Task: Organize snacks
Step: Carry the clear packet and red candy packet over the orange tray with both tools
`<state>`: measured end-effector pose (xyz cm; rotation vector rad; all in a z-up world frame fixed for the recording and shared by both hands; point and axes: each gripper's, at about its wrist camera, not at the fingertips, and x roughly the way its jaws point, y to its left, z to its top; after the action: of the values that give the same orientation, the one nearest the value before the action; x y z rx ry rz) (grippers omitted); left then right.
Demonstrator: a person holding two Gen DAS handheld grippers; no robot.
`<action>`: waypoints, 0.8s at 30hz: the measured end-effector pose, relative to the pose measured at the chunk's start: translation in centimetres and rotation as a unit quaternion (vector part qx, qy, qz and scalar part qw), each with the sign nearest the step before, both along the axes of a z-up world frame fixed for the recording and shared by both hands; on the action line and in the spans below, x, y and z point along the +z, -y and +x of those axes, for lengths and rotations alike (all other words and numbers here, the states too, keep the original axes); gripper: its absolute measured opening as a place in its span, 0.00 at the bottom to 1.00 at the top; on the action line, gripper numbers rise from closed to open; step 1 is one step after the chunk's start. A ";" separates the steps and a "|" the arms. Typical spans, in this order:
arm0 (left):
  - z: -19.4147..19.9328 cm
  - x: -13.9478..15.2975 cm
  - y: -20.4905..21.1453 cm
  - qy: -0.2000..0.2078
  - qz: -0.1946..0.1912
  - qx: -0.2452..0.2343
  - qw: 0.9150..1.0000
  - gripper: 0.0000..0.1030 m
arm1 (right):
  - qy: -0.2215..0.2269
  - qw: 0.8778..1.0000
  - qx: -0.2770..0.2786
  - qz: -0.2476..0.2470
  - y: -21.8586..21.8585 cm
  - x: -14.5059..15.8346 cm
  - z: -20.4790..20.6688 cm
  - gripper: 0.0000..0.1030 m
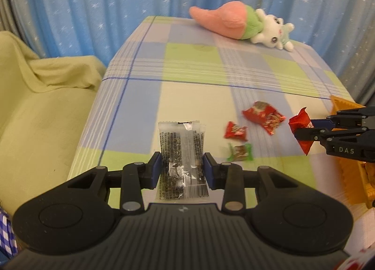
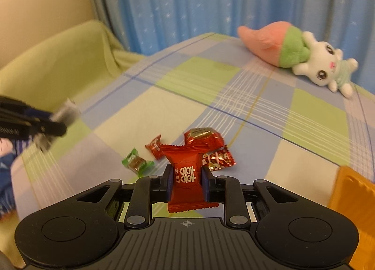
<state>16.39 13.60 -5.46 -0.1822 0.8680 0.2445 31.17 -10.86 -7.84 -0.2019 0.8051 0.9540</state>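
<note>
Since both packets are light, crinkly film, a mid-body pinch suits them: the left gripper (image 1: 182,168) has its fingers closed on the clear sesame packet (image 1: 181,152), the right gripper (image 2: 185,182) on the red candy packet (image 2: 187,173). Both hang above the table (image 1: 187,82), where the small green candy (image 2: 137,161) looks slippery and best taken across its middle.

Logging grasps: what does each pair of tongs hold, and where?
Left tongs pinch the clear sesame packet across its middle. Right tongs pinch the red candy by its sides, mid-body.
</note>
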 end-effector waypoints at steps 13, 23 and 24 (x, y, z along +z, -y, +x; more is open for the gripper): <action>1.9 2.0 8.5 0.033 -0.011 -0.100 0.994 0.33 | -0.012 0.992 -0.121 0.038 10.7 3.3 -2.9 0.24; 4.2 2.1 17.8 0.042 -0.033 -0.194 0.980 0.33 | -0.027 0.977 -0.210 0.035 19.8 3.5 -4.2 0.24; 4.5 2.1 18.7 0.043 -0.035 -0.202 0.978 0.34 | -0.028 0.975 -0.217 0.035 20.5 3.4 -4.2 0.24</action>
<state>20.85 -5.14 -3.38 -0.0772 0.8090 -0.1722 26.97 -31.37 -4.39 0.0626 0.8232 0.5749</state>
